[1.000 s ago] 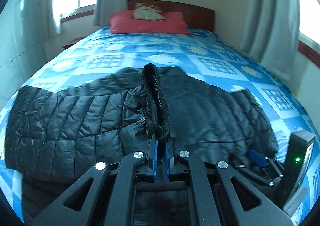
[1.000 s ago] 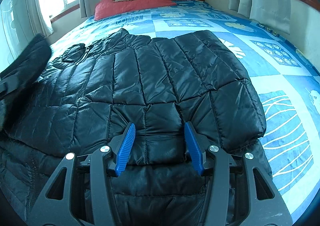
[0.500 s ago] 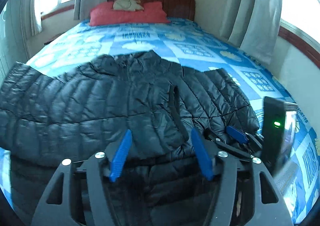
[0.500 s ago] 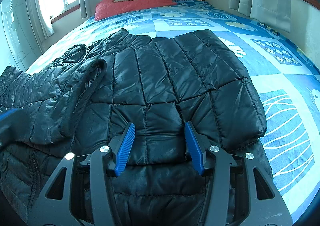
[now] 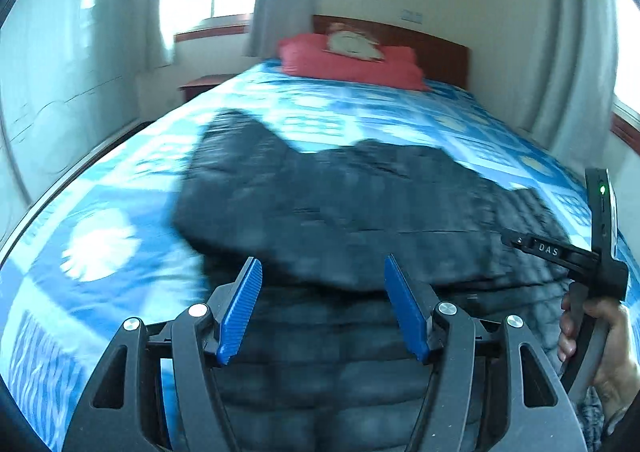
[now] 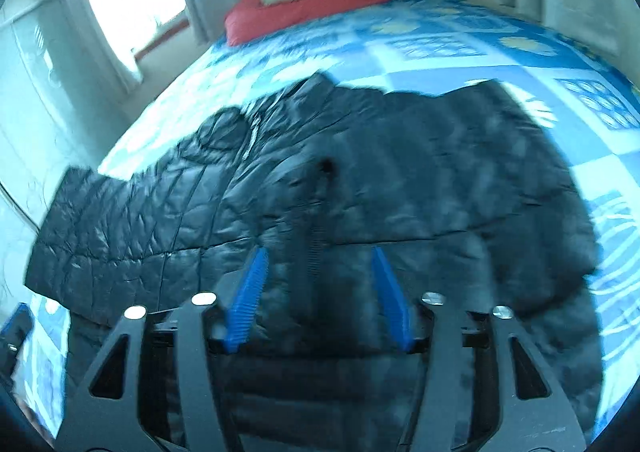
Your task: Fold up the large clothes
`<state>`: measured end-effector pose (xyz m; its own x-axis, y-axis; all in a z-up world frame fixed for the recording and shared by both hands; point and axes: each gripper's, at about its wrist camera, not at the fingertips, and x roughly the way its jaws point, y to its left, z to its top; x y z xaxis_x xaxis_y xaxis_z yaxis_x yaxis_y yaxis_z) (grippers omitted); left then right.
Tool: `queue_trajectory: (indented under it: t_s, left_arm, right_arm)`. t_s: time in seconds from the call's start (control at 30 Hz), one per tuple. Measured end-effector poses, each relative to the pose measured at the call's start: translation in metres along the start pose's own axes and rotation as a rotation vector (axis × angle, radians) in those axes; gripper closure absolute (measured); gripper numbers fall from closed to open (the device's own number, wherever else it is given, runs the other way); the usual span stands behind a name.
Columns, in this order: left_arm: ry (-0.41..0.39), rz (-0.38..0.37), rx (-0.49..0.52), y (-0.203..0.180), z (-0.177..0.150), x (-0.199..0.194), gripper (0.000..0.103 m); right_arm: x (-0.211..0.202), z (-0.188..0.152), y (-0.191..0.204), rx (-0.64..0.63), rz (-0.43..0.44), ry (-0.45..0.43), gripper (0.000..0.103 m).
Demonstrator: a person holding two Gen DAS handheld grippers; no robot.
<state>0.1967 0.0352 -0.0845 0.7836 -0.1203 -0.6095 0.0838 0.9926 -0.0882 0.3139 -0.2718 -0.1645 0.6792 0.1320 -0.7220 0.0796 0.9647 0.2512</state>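
Now the black quilted jacket (image 6: 360,187) lies spread on the bed (image 6: 460,51), over its blue patterned bedspread, with one sleeve reaching out toward the left edge of the right wrist view and a ribbed cuff lying on the body between the pads. Both tools hang above the near hem of the jacket. The left tool (image 5: 322,308) is released, its blue pads wide apart with nothing pinched between them. The right tool (image 6: 318,298) has just been opening its jaws and grips nothing; jacket fabric shows below the gap. A hand (image 5: 600,348) holds the right tool's handle. A red pillow (image 5: 352,61) sits at the wooden headboard (image 5: 436,47).
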Motion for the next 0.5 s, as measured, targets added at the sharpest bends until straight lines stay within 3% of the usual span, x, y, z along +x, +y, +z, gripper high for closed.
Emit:
queue_trajectory:
  t_s: [0.03, 0.07, 0.1, 0.2, 0.33, 0.5]
  left_arm:
    - [-0.002, 0.014, -0.01, 0.009, 0.0, -0.001, 0.04]
    - [-0.007, 0.033, -0.021, 0.019, 0.0, -0.003, 0.04]
    - [-0.014, 0.05, -0.031, 0.029, 0.001, -0.005, 0.04]
    - [-0.034, 0.08, -0.059, 0.05, 0.005, -0.009, 0.04]
    - [-0.053, 0.107, -0.095, 0.071, 0.009, -0.01, 0.04]
    - [-0.039, 0.118, -0.097, 0.071, 0.011, 0.009, 0.04]
  right_arm:
    - [0.008, -0.002, 0.007, -0.02, -0.007, 0.023, 0.046]
    - [0.012, -0.003, 0.011, -0.04, -0.019, 0.031, 0.075]
    - [0.015, -0.005, 0.019, -0.078, -0.043, 0.029, 0.082]
    - [0.003, -0.007, 0.024, -0.124, -0.066, -0.015, 0.086]
    - [-0.023, -0.001, 0.003, -0.144, -0.183, -0.109, 0.087]
    - [-0.027, 0.006, -0.053, -0.075, -0.289, -0.081, 0.086]
